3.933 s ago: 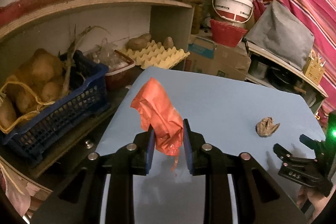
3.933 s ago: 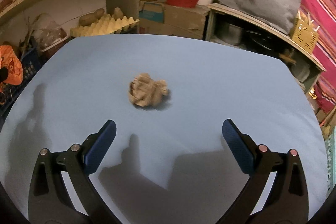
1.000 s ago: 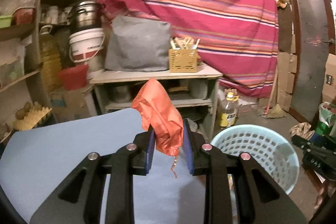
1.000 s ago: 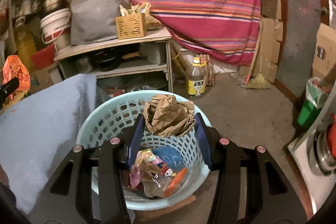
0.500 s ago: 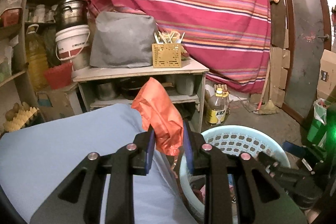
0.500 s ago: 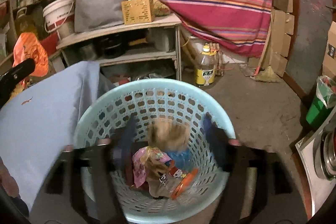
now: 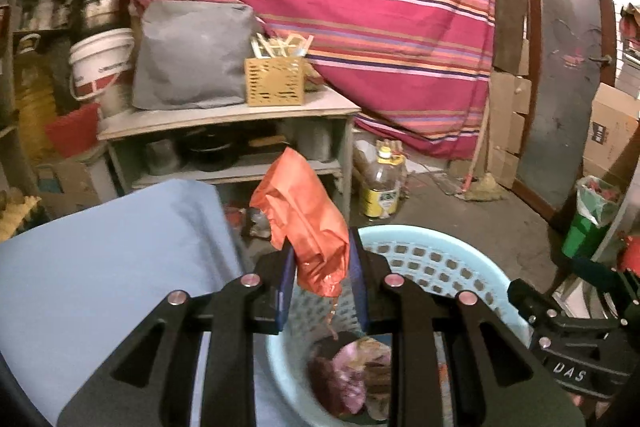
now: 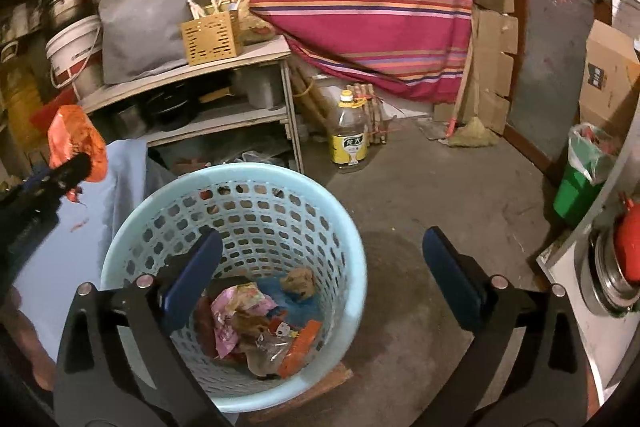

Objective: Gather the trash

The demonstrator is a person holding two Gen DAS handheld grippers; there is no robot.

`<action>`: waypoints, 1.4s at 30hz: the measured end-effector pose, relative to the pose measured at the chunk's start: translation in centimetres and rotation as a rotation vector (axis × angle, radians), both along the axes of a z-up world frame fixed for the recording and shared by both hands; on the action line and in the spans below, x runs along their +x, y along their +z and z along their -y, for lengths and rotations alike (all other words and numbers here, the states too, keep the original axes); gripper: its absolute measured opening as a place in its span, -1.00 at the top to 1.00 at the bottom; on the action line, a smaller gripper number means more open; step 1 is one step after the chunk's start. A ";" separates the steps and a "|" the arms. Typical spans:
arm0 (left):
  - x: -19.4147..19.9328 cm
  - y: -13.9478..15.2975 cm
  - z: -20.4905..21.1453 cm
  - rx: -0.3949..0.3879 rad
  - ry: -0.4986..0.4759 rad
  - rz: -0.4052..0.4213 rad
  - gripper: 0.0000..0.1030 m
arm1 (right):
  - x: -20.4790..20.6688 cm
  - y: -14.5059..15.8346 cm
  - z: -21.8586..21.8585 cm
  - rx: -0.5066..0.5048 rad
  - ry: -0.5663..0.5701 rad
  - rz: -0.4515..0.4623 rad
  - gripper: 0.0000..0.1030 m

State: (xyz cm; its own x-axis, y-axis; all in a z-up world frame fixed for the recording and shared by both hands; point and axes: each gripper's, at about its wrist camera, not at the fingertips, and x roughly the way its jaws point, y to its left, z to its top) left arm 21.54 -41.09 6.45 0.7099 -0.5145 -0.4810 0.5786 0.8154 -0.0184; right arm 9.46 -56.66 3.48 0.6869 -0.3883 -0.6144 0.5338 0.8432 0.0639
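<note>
Brown paper wad (image 8: 298, 281) lies in the pale blue laundry basket (image 8: 348, 239) among other wrappers; the right gripper (image 8: 322, 275), jaws just spread wide, hangs empty above. Left gripper (image 7: 322, 291) pinches the orange plastic bag (image 7: 306, 219) near the rim, undropped.

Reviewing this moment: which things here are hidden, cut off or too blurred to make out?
- Left wrist view: contents of the pale blue perforated plastic basket are blurred and partly behind the left gripper.
- Left wrist view: the right gripper is cut off by the edge.
- Right wrist view: the crumpled orange plastic bag is partly covered by a black finger.
</note>
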 end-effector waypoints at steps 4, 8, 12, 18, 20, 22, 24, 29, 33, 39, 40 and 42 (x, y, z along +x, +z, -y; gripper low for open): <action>0.5 -0.8 1.5 0.003 -0.044 -0.059 0.46 | -0.5 0.0 0.6 0.036 -0.017 0.016 -0.90; 1.9 -1.9 1.5 0.001 -0.049 -0.137 0.45 | -0.5 0.0 0.9 0.049 -0.025 0.022 -0.90; 3.0 -2.9 1.0 0.012 -0.041 -0.188 0.11 | -0.5 0.1 1.0 0.052 -0.021 0.018 -0.90; 3.2 -2.8 -0.2 0.024 -0.037 -0.201 -0.41 | -0.3 0.1 1.0 0.052 -0.025 0.014 -0.90; 3.1 -2.5 -1.0 0.039 -0.032 -0.191 -0.47 | -0.3 0.1 1.0 0.056 -0.027 0.015 -0.90; 2.8 -2.2 -2.1 0.057 -0.014 -0.161 -0.58 | -0.2 0.1 0.8 0.056 -0.021 0.017 -0.90; 2.2 -1.8 -3.8 0.068 0.020 -0.114 -0.69 | -0.2 0.2 0.4 0.056 -0.009 0.024 -0.91; 1.7 -0.9 -8.2 0.063 0.090 -0.088 -0.80 | 0.2 0.5 -1.2 0.074 0.028 0.050 -0.91; 0.5 -0.1 -12.4 0.026 0.147 -0.070 -0.86 | 0.4 0.7 -3.2 0.077 0.049 0.065 -0.91; -2.2 0.7 -17.6 0.050 0.227 0.009 -0.91 | 0.5 0.7 -6.6 0.127 0.088 0.089 -0.91; -2.8 0.6 -18.7 0.045 0.231 0.007 -0.91 | 0.4 0.8 -7.6 0.108 0.101 0.084 -0.91; -3.9 0.7 -20.4 0.031 0.233 0.007 -0.91 | 0.0 1.1 -9.6 0.070 0.124 0.079 -0.91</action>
State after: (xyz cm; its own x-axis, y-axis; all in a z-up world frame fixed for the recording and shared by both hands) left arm 17.64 -20.68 7.14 0.8114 -0.3210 -0.4884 0.3744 0.9272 0.0127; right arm 9.45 -47.07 4.57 0.7740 -0.2553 -0.5795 0.4168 0.8943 0.1626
